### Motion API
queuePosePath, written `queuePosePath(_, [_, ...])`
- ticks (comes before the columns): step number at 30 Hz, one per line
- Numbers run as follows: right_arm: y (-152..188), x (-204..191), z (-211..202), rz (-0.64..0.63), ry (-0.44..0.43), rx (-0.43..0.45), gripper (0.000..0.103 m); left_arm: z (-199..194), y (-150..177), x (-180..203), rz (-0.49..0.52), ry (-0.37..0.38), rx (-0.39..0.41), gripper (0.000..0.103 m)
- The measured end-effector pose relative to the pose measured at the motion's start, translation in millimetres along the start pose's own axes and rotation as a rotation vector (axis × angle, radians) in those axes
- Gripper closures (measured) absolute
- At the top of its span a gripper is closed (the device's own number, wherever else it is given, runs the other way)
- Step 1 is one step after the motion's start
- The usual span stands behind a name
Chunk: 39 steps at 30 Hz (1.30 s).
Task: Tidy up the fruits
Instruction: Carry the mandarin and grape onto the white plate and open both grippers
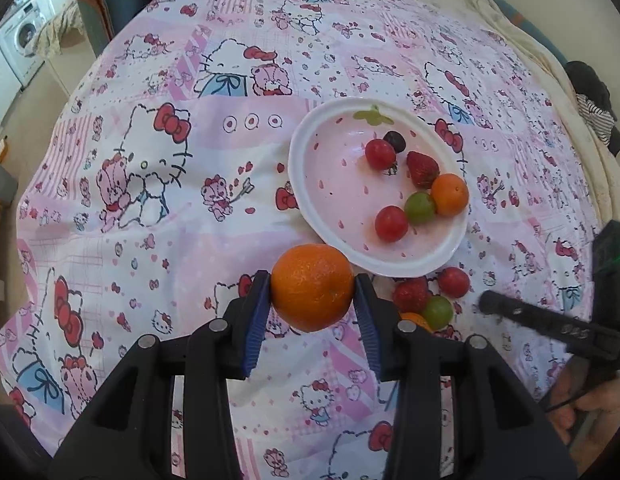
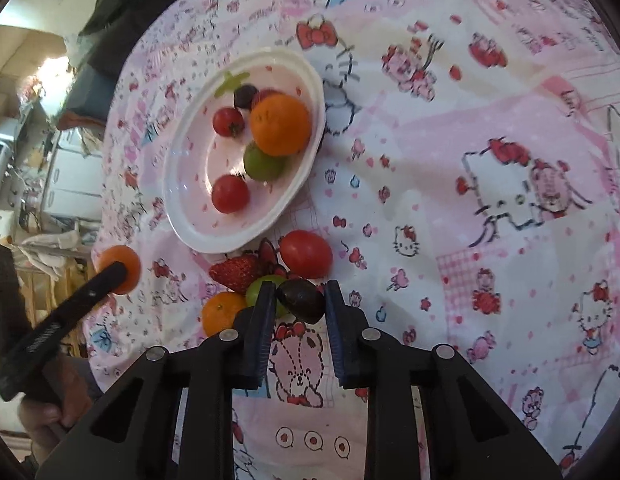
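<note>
My left gripper (image 1: 313, 292) is shut on a large orange (image 1: 312, 287) and holds it just short of the near rim of a pink strawberry-shaped plate (image 1: 334, 200). The plate holds two red tomatoes, a strawberry, a dark grape, a green grape and a small orange (image 1: 450, 194). In the right wrist view my right gripper (image 2: 298, 300) has its fingers around a dark grape (image 2: 301, 300) on the cloth, with a small gap at the right finger. Beside it lie a strawberry (image 2: 235, 272), a tomato (image 2: 305, 254), a green grape (image 2: 259, 288) and a small orange (image 2: 221, 314).
A pink cartoon-print cloth (image 1: 149, 200) covers the table. A washing machine (image 1: 21, 40) stands far left beyond the table edge. Dark clothing (image 1: 590, 100) lies at the far right edge. The right gripper's body (image 1: 550, 326) shows in the left wrist view.
</note>
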State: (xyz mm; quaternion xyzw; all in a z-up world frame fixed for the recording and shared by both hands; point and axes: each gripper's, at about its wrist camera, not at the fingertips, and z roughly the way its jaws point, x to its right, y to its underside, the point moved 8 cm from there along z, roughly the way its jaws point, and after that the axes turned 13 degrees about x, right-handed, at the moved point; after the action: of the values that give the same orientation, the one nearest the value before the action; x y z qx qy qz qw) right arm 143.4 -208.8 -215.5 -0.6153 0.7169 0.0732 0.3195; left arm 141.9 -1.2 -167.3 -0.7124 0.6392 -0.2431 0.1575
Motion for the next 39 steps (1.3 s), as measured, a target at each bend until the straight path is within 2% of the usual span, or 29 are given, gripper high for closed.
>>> queuePosePath(6, [-13,2,-21,0.014,-0.017,0.073,0.077,0,-1,-5,-0.003,-0.01,0.029,0.066])
queuePosePath(10, [-24,-2,-38,0.004,-0.032,0.146,0.077,-6,-7,-9,0.009,-0.034,0.082,0.066])
queuePosePath(17, [-48,-19,-74,-0.028,-0.081,0.323,0.077,-24,-24,-15,0.005,-0.05,0.181,0.066])
queuePosePath(20, [-55,-26,-82,-0.02,-0.109,0.36,0.078,-31,-33,-16,0.005,-0.052,0.217,0.066])
queuePosePath(26, [-75,-42,-100,-0.041,-0.163,0.451,0.077,-31,-43,-19,-0.023,-0.047,0.226,0.066])
queuePosePath(33, [-94,-61,-107,-0.138,-0.166,0.518,0.078,-41,-66,-9,0.0,-0.019,0.279,0.066])
queuePosePath(39, [-104,-73,-91,-0.197,-0.156,0.493,0.078,-36,-91,-1,0.048,-0.028,0.296,0.066])
